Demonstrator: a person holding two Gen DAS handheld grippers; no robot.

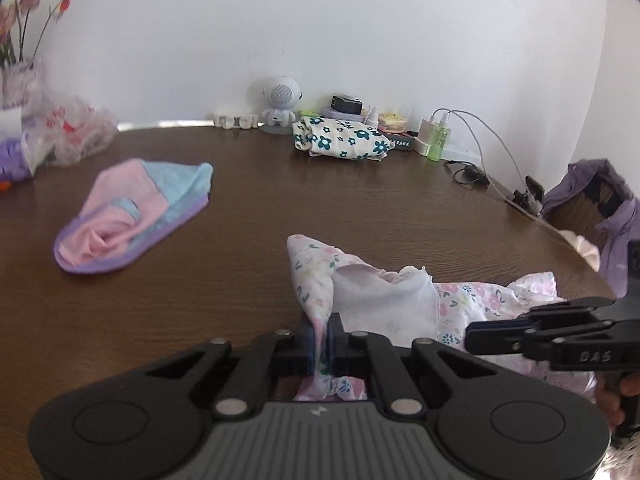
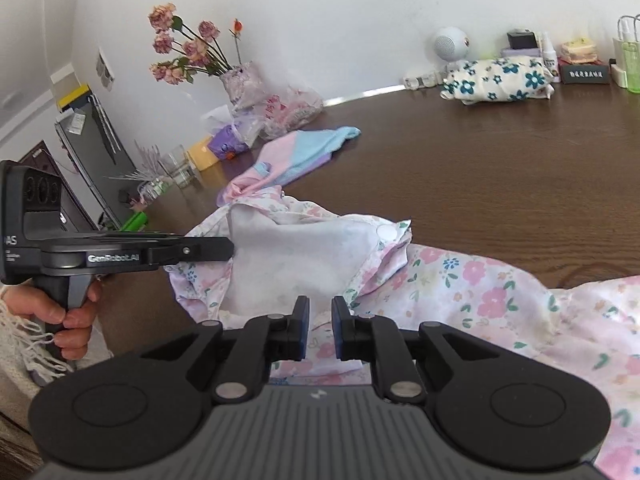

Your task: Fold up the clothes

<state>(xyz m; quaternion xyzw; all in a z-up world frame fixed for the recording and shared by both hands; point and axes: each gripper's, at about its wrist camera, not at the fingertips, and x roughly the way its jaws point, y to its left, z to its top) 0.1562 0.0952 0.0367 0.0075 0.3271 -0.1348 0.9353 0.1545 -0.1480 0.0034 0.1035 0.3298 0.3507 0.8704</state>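
Left tool (image 1: 322,340) is pressed together on a bunched edge of the floral garment (image 1: 384,300); cloth runs between its fingers and out below them. Right tool (image 2: 320,330) has its fingers spread a little with a narrow gap, sitting over the same garment, nothing pinched that I can see. In the left wrist view it comes in from the right of the garment, side-on.

The floral garment lies crumpled on the near part of the brown desk (image 1: 360,200), white lining turned up in the middle, the printed side trailing off toward the right tool's side.

Judgement: step in hand is getting a second hold so the piece can be spread flat before folding. To do it well:
- keep the left pinch firm and don't pull until the right has cloth
- take the right grip on a true edge or corner, well apart from the left pinch, not on the loose lining
- draw the two holds apart low over the desk to take out the bunching
- the satiny cloth looks slippery, so grab a good fold of it

Beyond the garment, to its far left, lies the pink-blue-purple cloth (image 1: 136,216); at the back of the desk, the folded blue-flower cloth (image 1: 344,140). Both are well apart from the garment and out of the way.
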